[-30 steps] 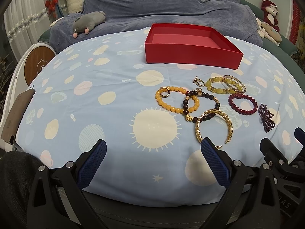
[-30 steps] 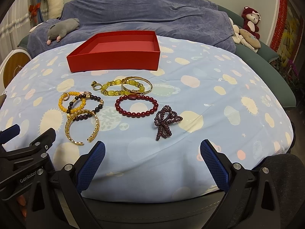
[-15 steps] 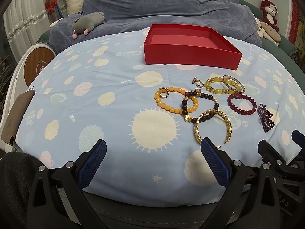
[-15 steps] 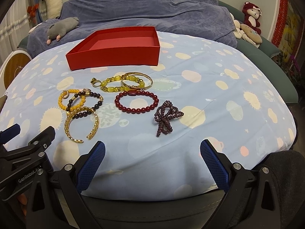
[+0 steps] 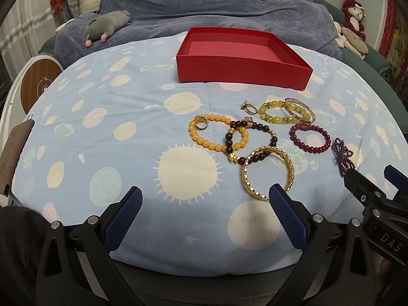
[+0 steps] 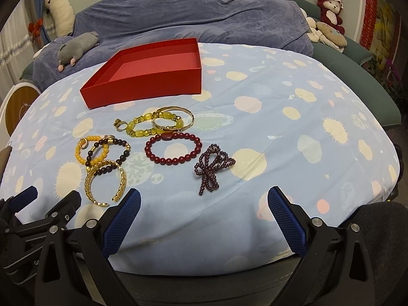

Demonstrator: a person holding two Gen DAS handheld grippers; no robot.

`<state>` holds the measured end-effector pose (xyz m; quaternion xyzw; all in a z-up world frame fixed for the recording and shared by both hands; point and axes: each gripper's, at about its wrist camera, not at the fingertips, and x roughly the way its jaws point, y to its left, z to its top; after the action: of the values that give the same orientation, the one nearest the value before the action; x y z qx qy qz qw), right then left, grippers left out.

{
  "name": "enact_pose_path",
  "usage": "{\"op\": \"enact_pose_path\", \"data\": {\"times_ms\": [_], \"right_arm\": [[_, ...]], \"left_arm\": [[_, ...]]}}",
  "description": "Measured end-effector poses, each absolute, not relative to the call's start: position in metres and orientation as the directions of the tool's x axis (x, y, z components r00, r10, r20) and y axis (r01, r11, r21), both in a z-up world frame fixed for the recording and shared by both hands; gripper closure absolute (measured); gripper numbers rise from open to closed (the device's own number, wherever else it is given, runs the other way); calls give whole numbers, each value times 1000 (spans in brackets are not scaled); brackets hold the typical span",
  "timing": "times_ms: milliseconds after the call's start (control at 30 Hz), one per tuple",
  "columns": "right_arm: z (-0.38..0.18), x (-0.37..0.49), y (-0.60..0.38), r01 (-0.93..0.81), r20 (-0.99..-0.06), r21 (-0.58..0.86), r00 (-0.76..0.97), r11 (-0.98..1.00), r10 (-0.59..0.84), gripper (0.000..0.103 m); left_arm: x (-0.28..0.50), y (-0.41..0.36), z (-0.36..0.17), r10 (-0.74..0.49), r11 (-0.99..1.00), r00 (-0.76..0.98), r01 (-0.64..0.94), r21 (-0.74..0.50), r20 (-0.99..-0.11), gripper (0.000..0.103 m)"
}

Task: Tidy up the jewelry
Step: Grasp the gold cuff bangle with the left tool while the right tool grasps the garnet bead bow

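Observation:
An empty red box (image 5: 242,58) (image 6: 150,76) sits at the far side of the blue spotted cloth. In front of it lie several pieces of jewelry: an orange bead bracelet (image 5: 216,135) (image 6: 90,150), a gold cuff bangle (image 5: 267,172) (image 6: 105,182), a dark red bead bracelet (image 5: 309,137) (image 6: 173,148), a yellow bead bracelet (image 5: 278,112) (image 6: 153,123) and a purple bead bow (image 6: 213,168) (image 5: 344,156). My left gripper (image 5: 204,201) is open, near the gold cuff. My right gripper (image 6: 204,202) is open, just short of the bow.
A blue-grey blanket (image 5: 216,7) with a grey plush toy (image 5: 107,24) lies behind the cloth. More plush toys (image 6: 329,10) sit at the far right. A round wooden-faced object (image 5: 38,84) stands at the left edge. The cloth's near edge drops off below the grippers.
Both grippers have moved forward and a little lower toward the jewelry, so the pieces look closer. Both stay open. No piece has moved.

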<state>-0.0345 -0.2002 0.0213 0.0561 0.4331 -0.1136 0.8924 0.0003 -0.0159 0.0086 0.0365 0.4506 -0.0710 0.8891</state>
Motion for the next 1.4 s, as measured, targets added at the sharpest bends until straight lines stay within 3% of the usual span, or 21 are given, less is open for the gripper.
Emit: {"op": "enact_pose_path", "data": {"times_ms": [133,433,600,667,767,867,1133,1267,1400], "right_arm": [[26,-30,-209,268,-781,-4,601,963,-171,7],[26,-18,-239,322,-794,3,577,947,-193,9],[19,-14,-241,313,-811,13,559,950,-173,13],[15,-12,-239,304,-819,18,551,952,-160,19],[11,-9,-236,284,-832,30,538,958,-134,27],[6,-4,-232,265,-845,47,524,963,-103,38],[-5,4,-225,248,-862,61,502,967,-75,50],[-10,7,-224,235,-872,72,486,969,-53,65],[-11,8,-226,233,-871,77,490,969,-49,72]], "left_arm": [[10,-22,3,-134,986,545,161,-54,-828,8],[28,-59,-10,-145,977,494,210,-44,-858,9],[31,-64,-14,-151,972,473,232,-42,-868,25],[30,-64,-12,-157,970,481,237,-44,-863,38],[29,-58,-10,-168,968,483,246,-51,-859,49],[29,-48,-8,-163,973,488,221,-59,-858,49],[28,-23,2,-164,982,504,161,-95,-848,49],[28,-19,3,-151,985,505,148,-87,-850,49],[27,-18,3,-147,986,501,146,-84,-853,49]]}}
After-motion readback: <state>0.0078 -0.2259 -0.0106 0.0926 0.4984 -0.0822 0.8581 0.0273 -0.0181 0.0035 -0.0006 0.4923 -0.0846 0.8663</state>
